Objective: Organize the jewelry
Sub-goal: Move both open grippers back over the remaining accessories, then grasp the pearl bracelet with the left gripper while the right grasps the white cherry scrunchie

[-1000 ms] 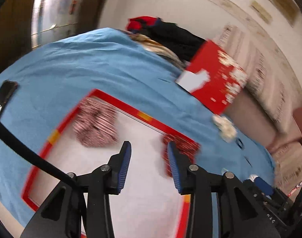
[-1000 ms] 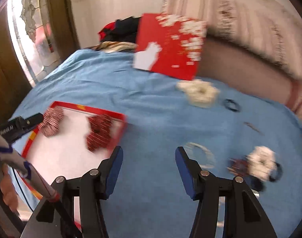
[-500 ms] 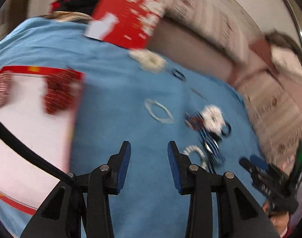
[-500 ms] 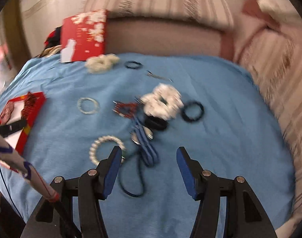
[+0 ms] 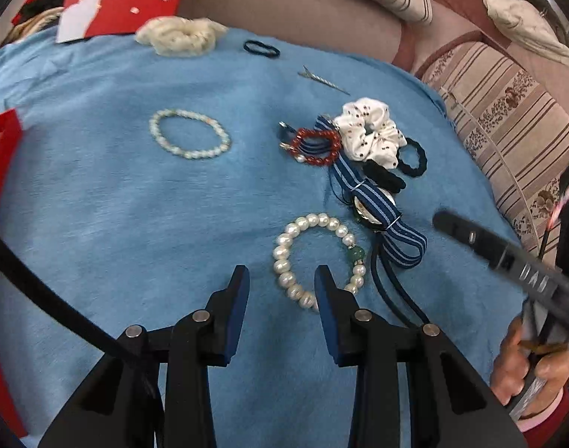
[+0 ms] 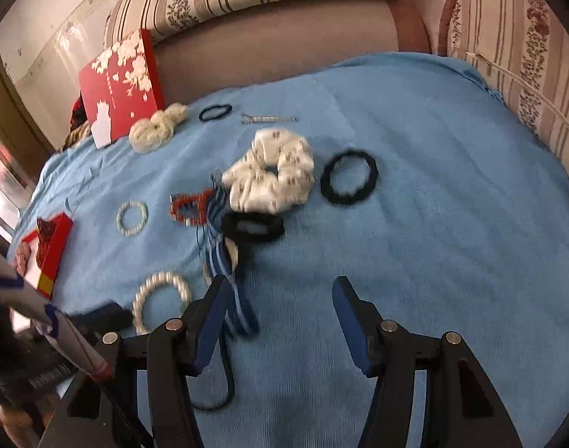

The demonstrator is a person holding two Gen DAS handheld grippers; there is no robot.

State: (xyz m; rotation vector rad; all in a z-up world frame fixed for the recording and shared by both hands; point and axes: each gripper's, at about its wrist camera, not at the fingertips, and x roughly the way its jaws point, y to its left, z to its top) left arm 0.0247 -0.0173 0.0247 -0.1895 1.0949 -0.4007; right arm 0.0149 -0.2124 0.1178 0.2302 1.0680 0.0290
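Observation:
A pearl bracelet (image 5: 284, 257) with one green bead lies on the blue cloth (image 5: 135, 205). My left gripper (image 5: 282, 276) is open just over it, and the bracelet's left arc shows between the fingers with no pad pressing on it. Beyond it lie a blue striped ribbon (image 5: 374, 205), a red bead bracelet (image 5: 316, 147), a white scrunchie (image 5: 370, 130) and a small pale bead bracelet (image 5: 189, 138). My right gripper (image 6: 280, 287) is open above bare cloth, its left finger beside the ribbon (image 6: 224, 261). The pearl bracelet (image 6: 138, 302) lies to its left.
A red-rimmed tray (image 6: 52, 246) holding red patterned pieces sits at the far left. A red box (image 6: 120, 82), a cream scrunchie (image 6: 153, 128), a thin black hair tie (image 6: 215, 112) and a silver clip (image 6: 265, 118) lie at the back. Black hair ties (image 6: 372, 175) sit right of the scrunchie. Striped cushions border the cloth.
Both grippers swung away from the red tray to the jewellery pile and came lower. The left one now stands over the pearl bracelet. Neither jaw gap has visibly changed.

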